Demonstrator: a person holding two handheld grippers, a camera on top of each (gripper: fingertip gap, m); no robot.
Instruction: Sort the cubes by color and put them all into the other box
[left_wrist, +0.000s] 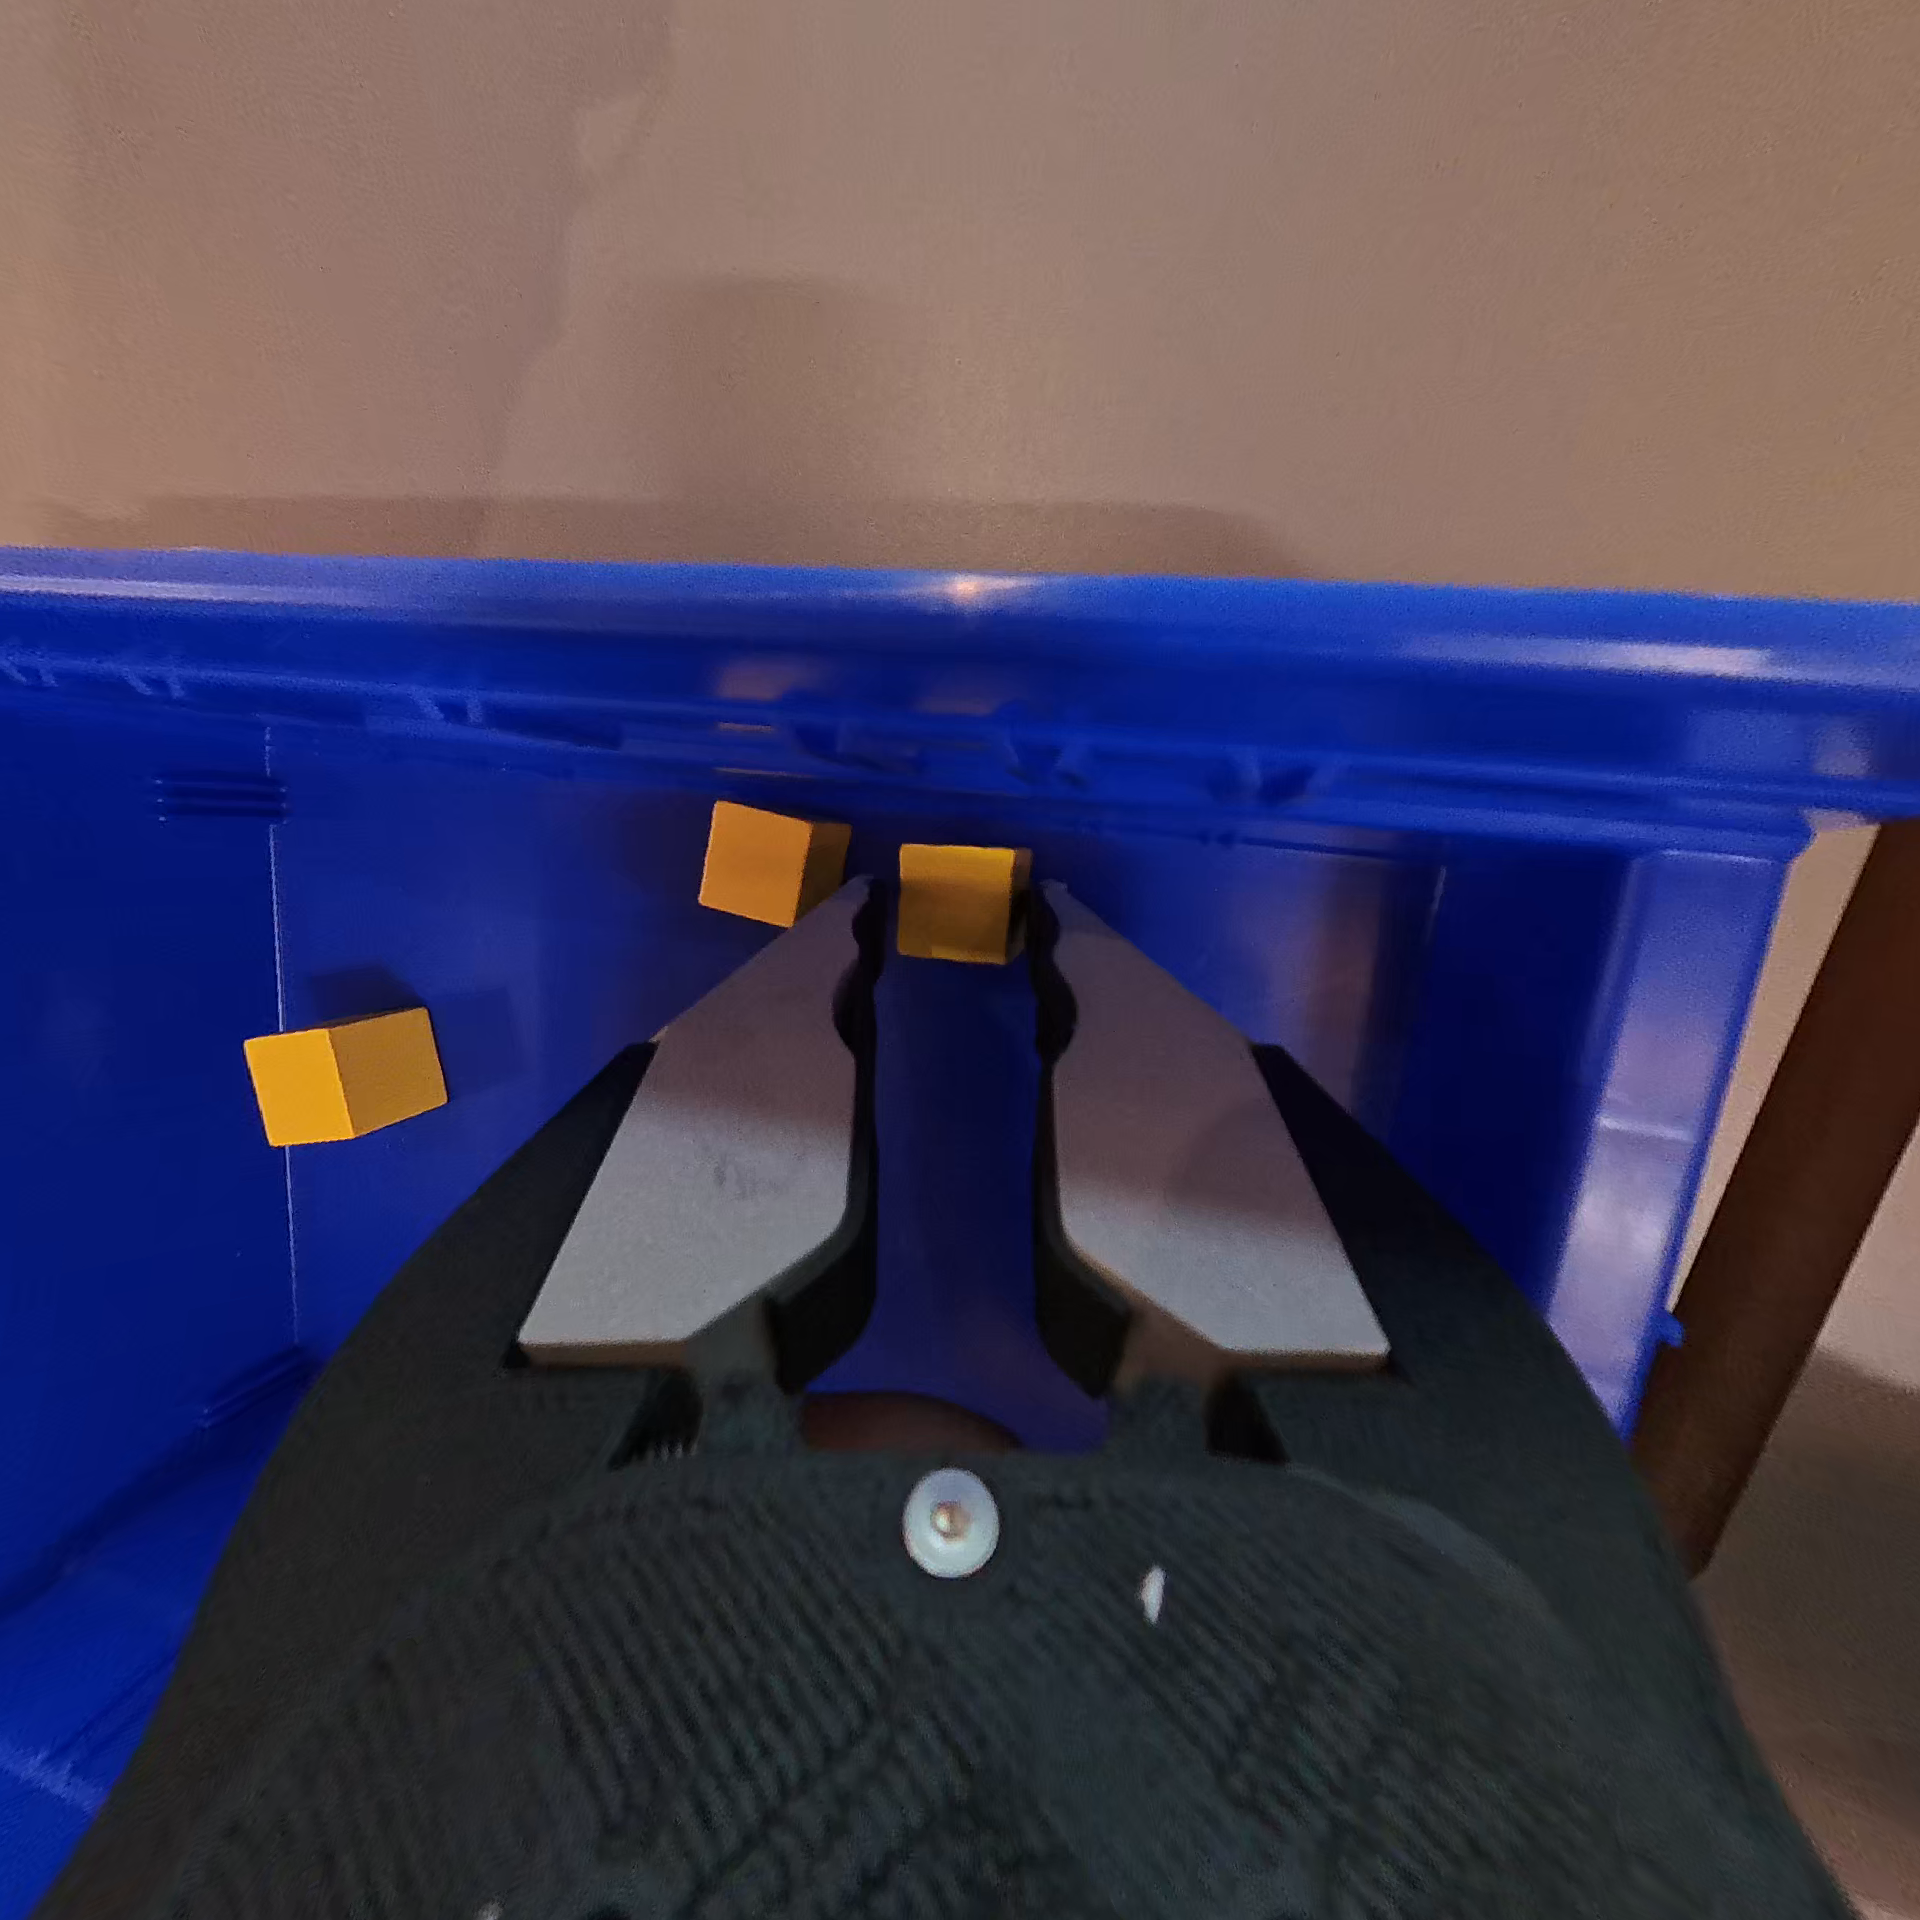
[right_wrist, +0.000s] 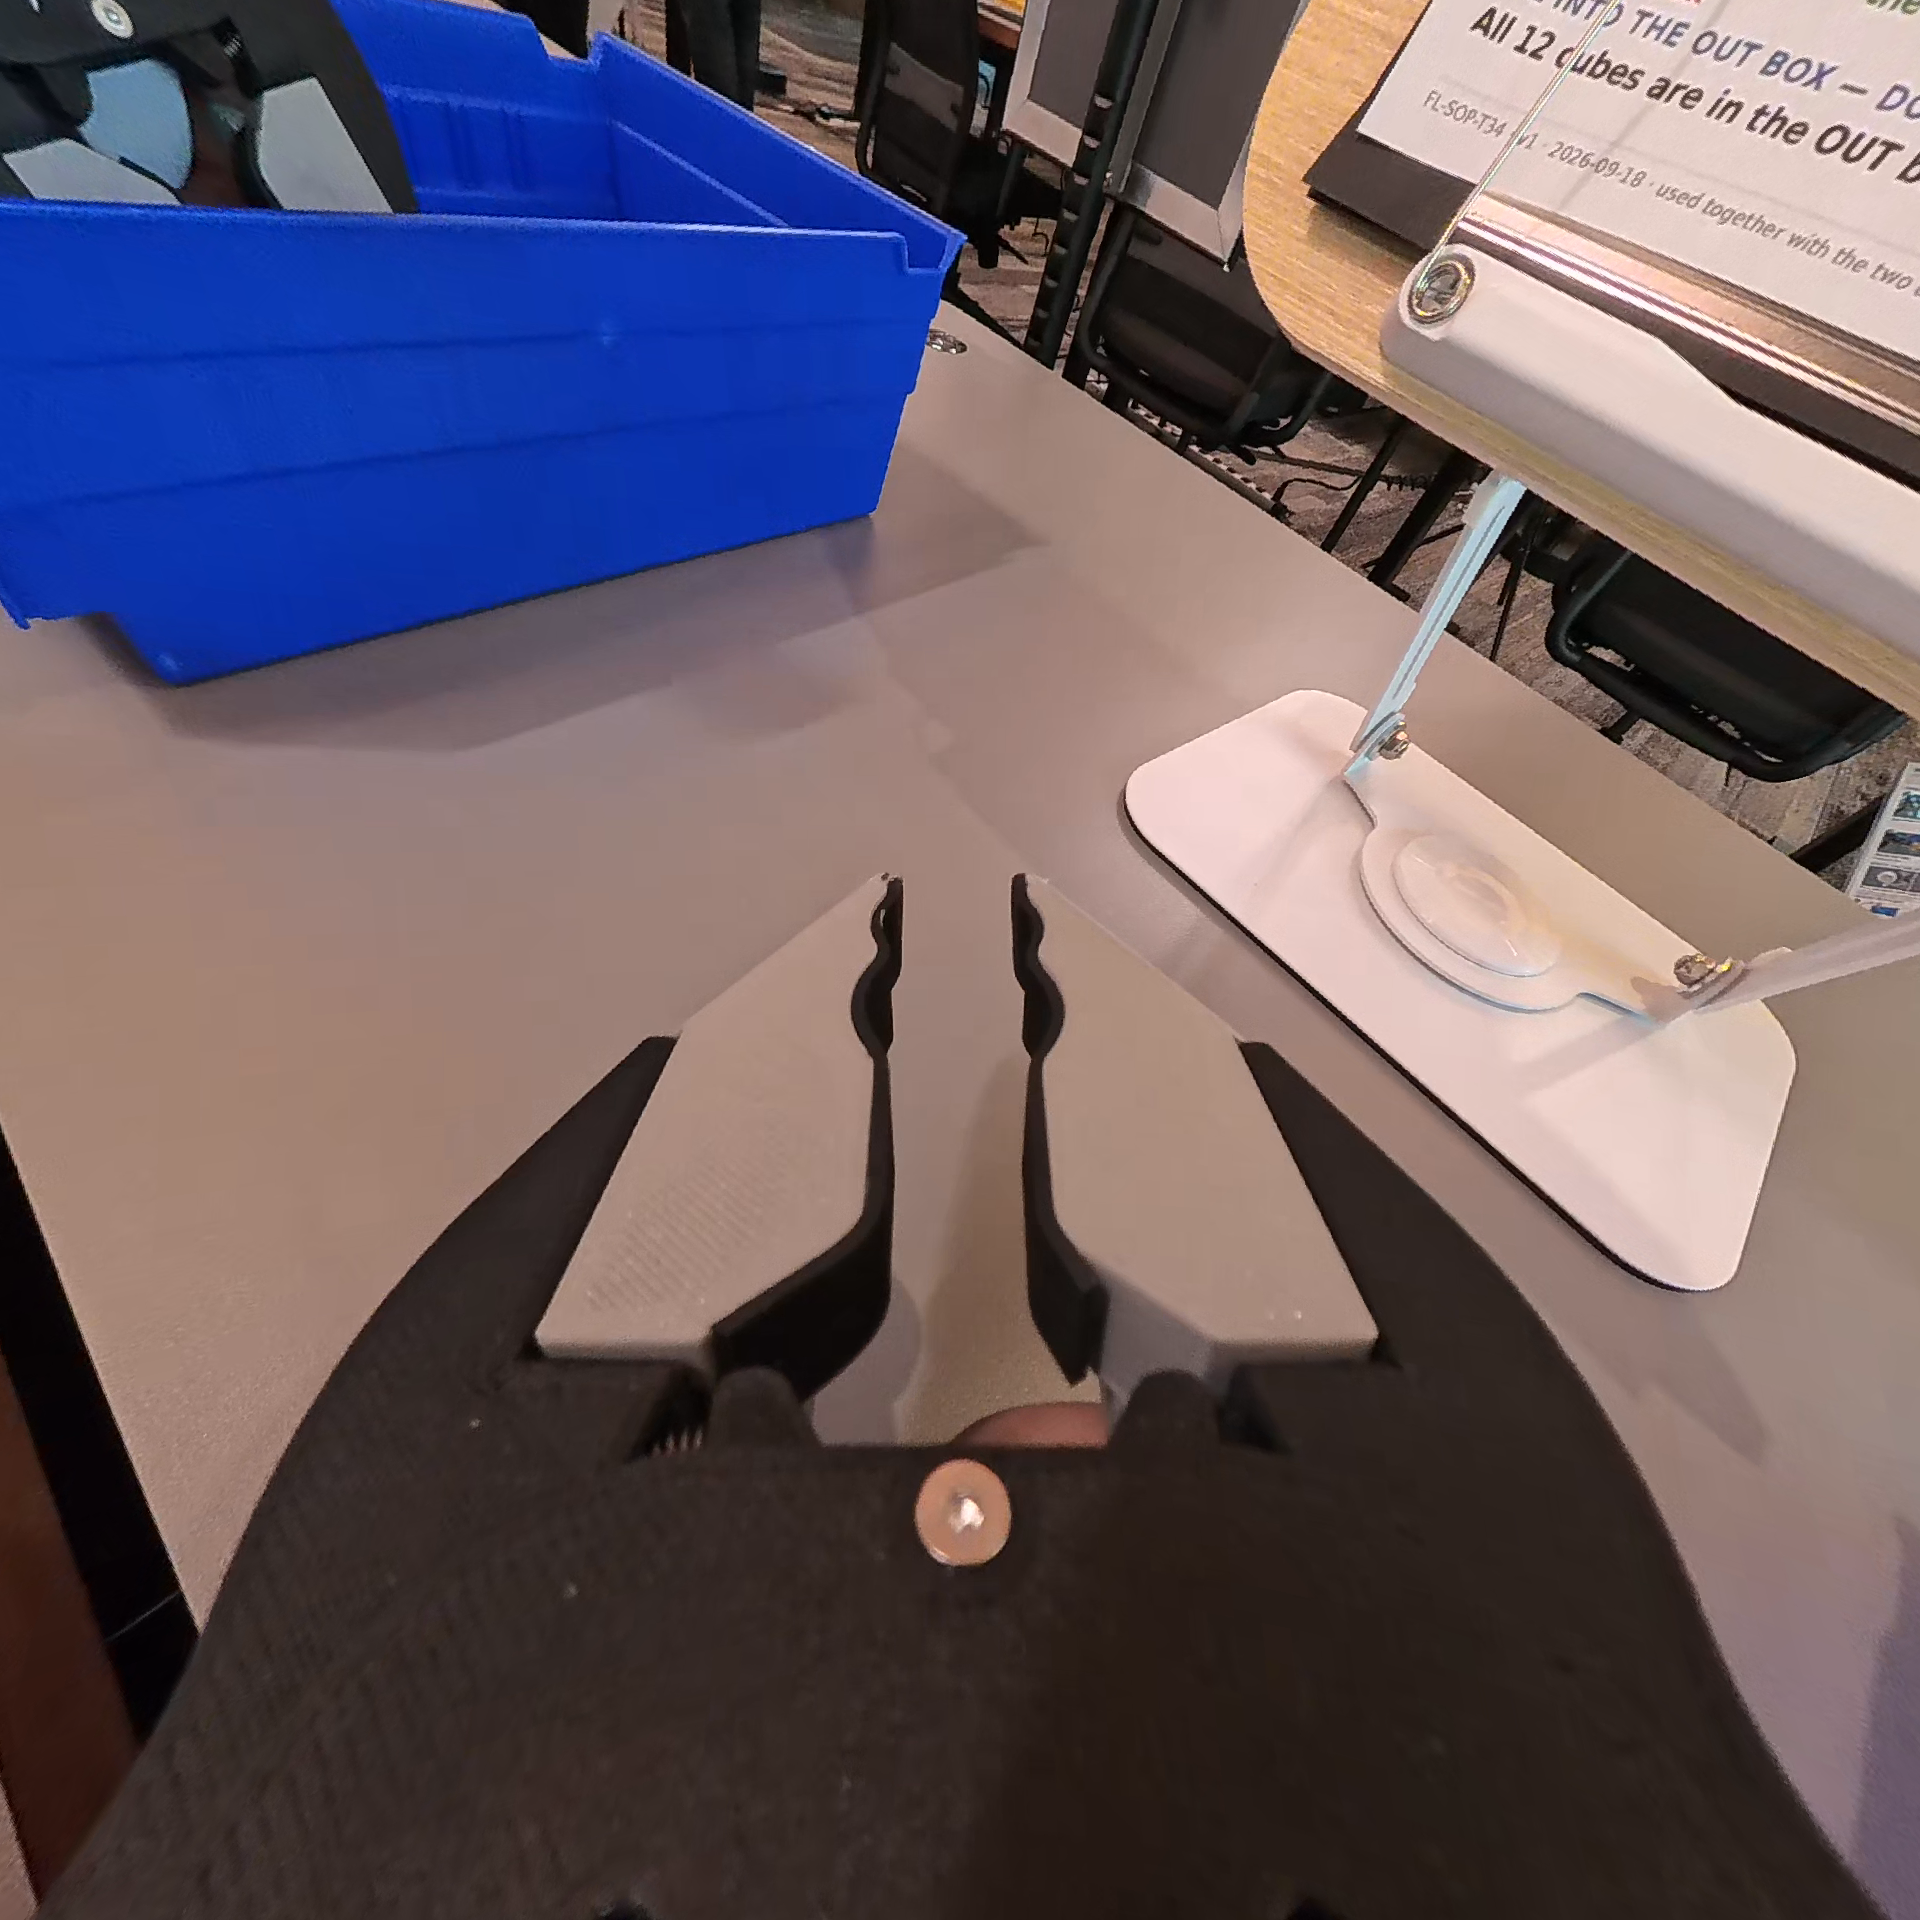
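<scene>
My left gripper is down in the blue box, its narrowly parted jaws bracketing an orange cube at the far wall, two more to its left. Whether they grip it, I cannot tell. My right gripper hangs part-open and empty over the desk; next I'd judge a clean release or lift.

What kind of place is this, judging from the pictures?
Probably an office or lab workspace used for a set exercise: a grey table holds a blue box, a printed instruction sheet stands on a white stand, and dark office chairs fill the background.

My glossy blue plastic box shone smooth; the small orange cubes looked matt, the grey tabletop satin, my black ribbed printed gripper rough.
</scene>
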